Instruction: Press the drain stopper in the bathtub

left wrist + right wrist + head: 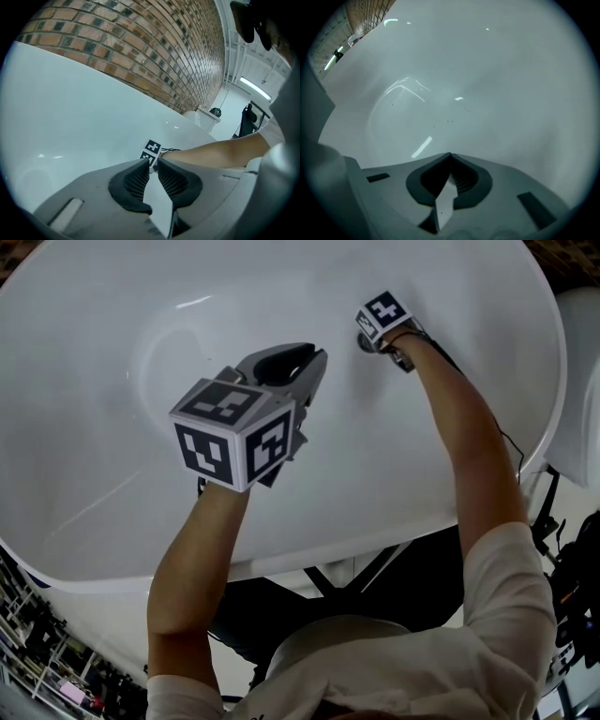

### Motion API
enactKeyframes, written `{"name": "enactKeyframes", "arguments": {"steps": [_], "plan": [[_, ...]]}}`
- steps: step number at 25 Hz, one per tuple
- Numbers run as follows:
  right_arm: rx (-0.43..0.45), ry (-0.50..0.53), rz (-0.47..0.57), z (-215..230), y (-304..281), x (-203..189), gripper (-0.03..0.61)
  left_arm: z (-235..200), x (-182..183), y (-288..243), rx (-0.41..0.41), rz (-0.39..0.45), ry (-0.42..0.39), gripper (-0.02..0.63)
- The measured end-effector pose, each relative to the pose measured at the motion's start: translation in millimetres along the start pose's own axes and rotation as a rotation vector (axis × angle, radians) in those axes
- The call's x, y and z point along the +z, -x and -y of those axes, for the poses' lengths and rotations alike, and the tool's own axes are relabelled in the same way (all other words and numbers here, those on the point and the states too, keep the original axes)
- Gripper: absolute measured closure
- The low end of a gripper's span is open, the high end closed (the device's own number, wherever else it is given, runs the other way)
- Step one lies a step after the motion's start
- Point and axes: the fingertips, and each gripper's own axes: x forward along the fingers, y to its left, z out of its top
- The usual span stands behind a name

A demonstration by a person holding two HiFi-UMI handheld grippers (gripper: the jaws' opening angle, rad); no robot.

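Note:
The white bathtub [112, 474] fills the head view. My right gripper [367, 336] reaches deep down to the tub floor at the far right, and its marker cube [382, 313] hides the jaws. A small dark round shape [363, 343] sits beside the cube; I cannot tell whether it is the drain stopper. In the right gripper view the right gripper [450, 154] is shut, tips touching, over bare white tub floor [464, 84]. My left gripper [317, 357] hovers over the tub's middle, drawn shut on nothing. The left gripper [151, 161] points at the right gripper's cube [151, 149].
A brick wall [140, 47] stands behind the tub. A white fixture [206, 117] sits past the tub's far end. Dark frame bars [328, 577] run under the tub's near rim [309, 554]. Black equipment and cables [572, 577] stand at the right.

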Motion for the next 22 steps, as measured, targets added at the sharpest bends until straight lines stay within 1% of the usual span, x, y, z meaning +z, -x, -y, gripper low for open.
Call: {"name": "enactKeyframes", "arguments": {"steps": [7,15,18,22], "plan": [[0.023,-0.033,-0.089,10,-33,-32,0.565,4,-16,-4,-0.018,-0.048,0.015,0.568],[0.05,-0.106,-0.111,15,-50,-43,0.565,12,-30,-5,-0.044,-0.084,0.02,0.568],[0.045,-0.114,-0.119,18,-53,-47,0.565,17,-33,-7,-0.062,-0.103,0.015,0.568],[0.053,-0.119,-0.122,19,-55,-49,0.563,20,-32,-7,-0.076,-0.1,0.018,0.568]]}}
